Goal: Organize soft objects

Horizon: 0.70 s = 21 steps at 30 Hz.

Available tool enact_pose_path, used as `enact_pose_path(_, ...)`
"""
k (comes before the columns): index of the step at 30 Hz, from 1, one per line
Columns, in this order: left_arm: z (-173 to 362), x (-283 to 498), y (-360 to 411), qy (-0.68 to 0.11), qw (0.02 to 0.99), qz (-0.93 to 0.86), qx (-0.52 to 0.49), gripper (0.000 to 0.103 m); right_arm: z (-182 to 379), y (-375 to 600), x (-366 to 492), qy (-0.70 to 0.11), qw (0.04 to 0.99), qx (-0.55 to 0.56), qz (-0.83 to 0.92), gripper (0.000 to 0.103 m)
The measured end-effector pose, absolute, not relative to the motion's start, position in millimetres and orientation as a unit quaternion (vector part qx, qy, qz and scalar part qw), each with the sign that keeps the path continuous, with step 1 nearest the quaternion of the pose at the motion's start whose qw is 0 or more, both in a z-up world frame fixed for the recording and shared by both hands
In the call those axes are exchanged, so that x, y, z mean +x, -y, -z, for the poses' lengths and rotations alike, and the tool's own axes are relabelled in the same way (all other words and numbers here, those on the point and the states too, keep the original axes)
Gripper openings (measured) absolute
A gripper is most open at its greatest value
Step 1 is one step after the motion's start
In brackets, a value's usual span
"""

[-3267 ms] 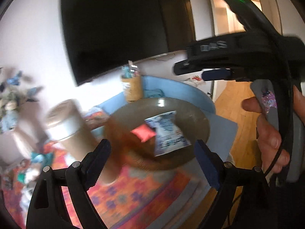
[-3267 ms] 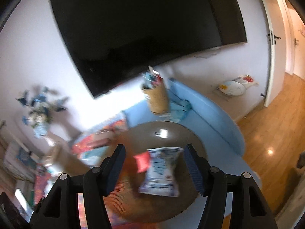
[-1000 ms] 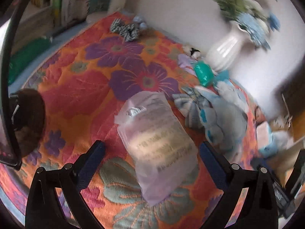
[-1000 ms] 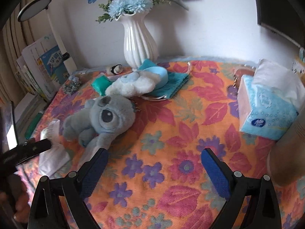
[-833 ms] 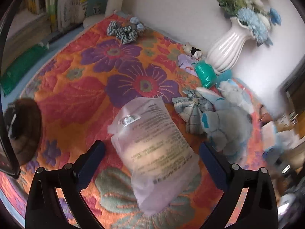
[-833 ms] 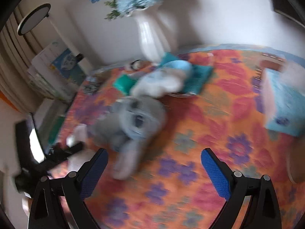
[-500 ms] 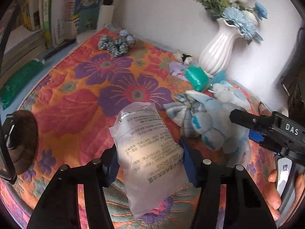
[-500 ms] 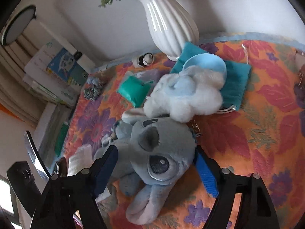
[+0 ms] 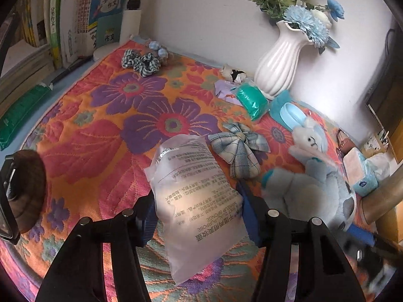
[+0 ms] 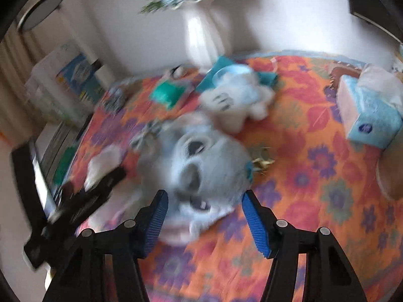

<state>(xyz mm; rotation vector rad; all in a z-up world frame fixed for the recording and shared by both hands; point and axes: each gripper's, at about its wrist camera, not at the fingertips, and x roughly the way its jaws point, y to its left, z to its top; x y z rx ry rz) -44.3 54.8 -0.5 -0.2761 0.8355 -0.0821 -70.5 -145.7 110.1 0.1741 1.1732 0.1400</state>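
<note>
Room, far left: I see a row of upright books (image 9: pixel 75 17) standing against the white wall, with a green packet (image 9: pixel 20 110) lying at the table's blue edge below them.
Surface: a cloth with big purple, red and orange flowers (image 9: pixel 113 115) covers the table; it fills both wrist views.
Back left of cloth: a checked scrunchie (image 9: pixel 141 61) lies near the books.
Left gripper (image 9: pixel 199 216): my jaws are pressed in on a frosted plastic pouch (image 9: pixel 196 196) printed with text; its sides bulge past the blue pads (image 9: pixel 248 211) and its lower end hangs over the cloth.
Beside the pouch: a plaid fabric bow (image 9: pixel 239 151) lies just right of the pouch's top corner.
Middle back: a white ribbed vase (image 9: pixel 279 68) of blue and white flowers stands by the wall, with a teal pack (image 9: pixel 252 100) and a small lilac pack (image 9: pixel 225 90) at its foot.
Soft toys: a small white and blue plush (image 9: pixel 309 143) sits near the vase; a grey plush koala (image 10: pixel 201 166) lies in front of it.
Right gripper (image 10: pixel 204 216): my jaws stand apart on either side of the koala's head; the view is smeared, so I think the pads are not pressing on it, but I cannot be sure.
Far right: a blue tissue box (image 10: pixel 370 115) stands on the cloth, well apart from the koala.
</note>
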Motion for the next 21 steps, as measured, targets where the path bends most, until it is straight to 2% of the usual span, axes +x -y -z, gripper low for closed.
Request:
enact_pose_path(3, 1, -44, -56, -0.405, 0.903, 0.041, -0.135, 0.055, -114, 141, -79, -0.559, 0.82, 0.08, -0.093, 0.06)
enact_pose_path(6, 1, -44, -55, -0.406, 0.903, 0.043, -0.135, 0.055, -116, 147, -83, -0.554, 0.826, 0.062, -0.08, 0.065)
enact_pose_path(14, 2, -44, -52, -0.407, 0.903, 0.046, -0.129, 0.055, -115, 173, -82, -0.541, 0.835, 0.069, -0.075, 0.066)
enact_pose_path(18, 2, -43, -52, -0.409, 0.902, 0.046, -0.128, 0.056, -116, 171, -81, -0.52, 0.848, 0.056, -0.079, 0.082)
enact_pose_path(21, 2, -43, -52, -0.409, 0.902, 0.046, -0.127, 0.056, -114, 167, -78, -0.5, 0.86, 0.046, -0.094, 0.083)
